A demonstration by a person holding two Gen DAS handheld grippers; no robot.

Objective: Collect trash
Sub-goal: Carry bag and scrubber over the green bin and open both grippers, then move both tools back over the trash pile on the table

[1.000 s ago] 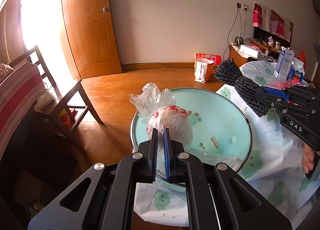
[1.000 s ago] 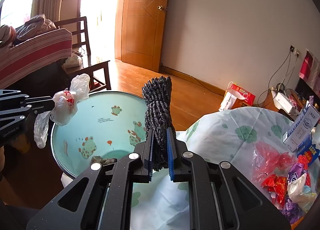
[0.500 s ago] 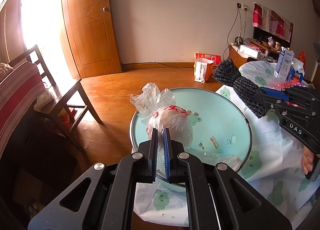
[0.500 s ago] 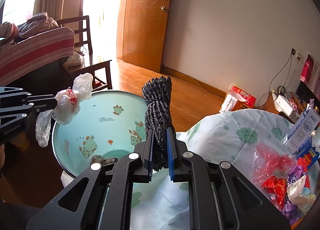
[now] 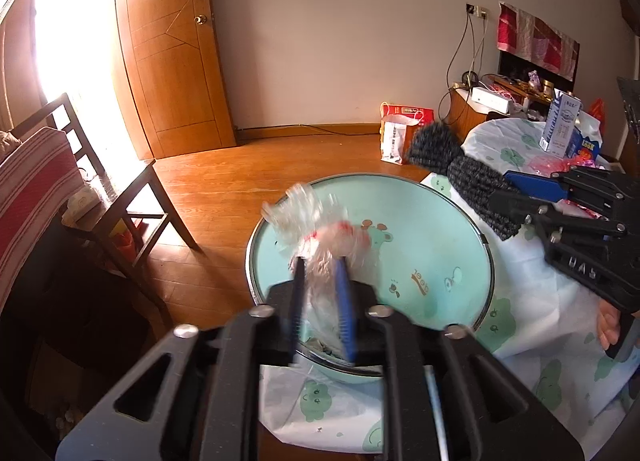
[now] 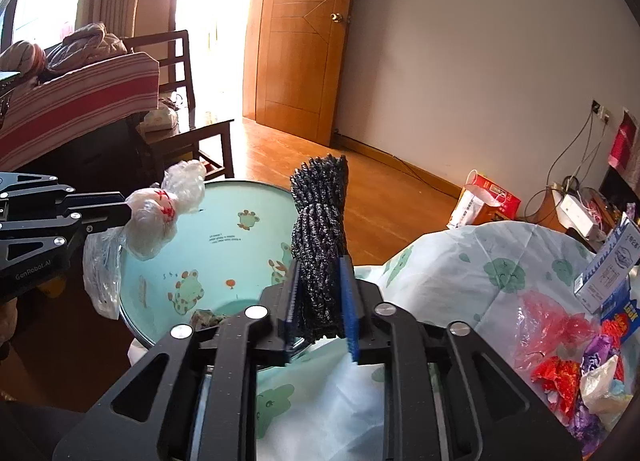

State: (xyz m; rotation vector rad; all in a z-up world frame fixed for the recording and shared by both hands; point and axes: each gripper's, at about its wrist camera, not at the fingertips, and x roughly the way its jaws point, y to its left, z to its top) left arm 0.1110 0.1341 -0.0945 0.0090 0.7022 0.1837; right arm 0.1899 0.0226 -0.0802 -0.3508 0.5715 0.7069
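Note:
A mint-green basin [image 5: 440, 229] with cartoon prints sits at the edge of the table. Over its near rim my left gripper [image 5: 319, 263] has its jaws opening. A crumpled clear plastic bag [image 5: 320, 233] with red marks is between them, blurred and slipping. From the right wrist view the bag [image 6: 156, 221] still hangs at the left gripper [image 6: 120, 209] above the basin [image 6: 240, 201]. My right gripper [image 6: 320, 265] is opening too, with a dark knitted bundle [image 6: 320, 221] standing upright between its parted pads, over the basin's right rim.
The table's white cloth [image 6: 460, 261] with green prints carries a heap of coloured wrappers [image 6: 568, 361] and a milk carton [image 5: 560, 125]. A scrap [image 6: 206, 317] lies in the basin's bottom. A wooden chair [image 5: 132, 197] stands left; a red paper bag [image 5: 400, 133] is on the floor.
Both grippers' jaws have parted from a tight grip. The plastic bag now blurs and sags between the left fingers. Neither hand has shifted.

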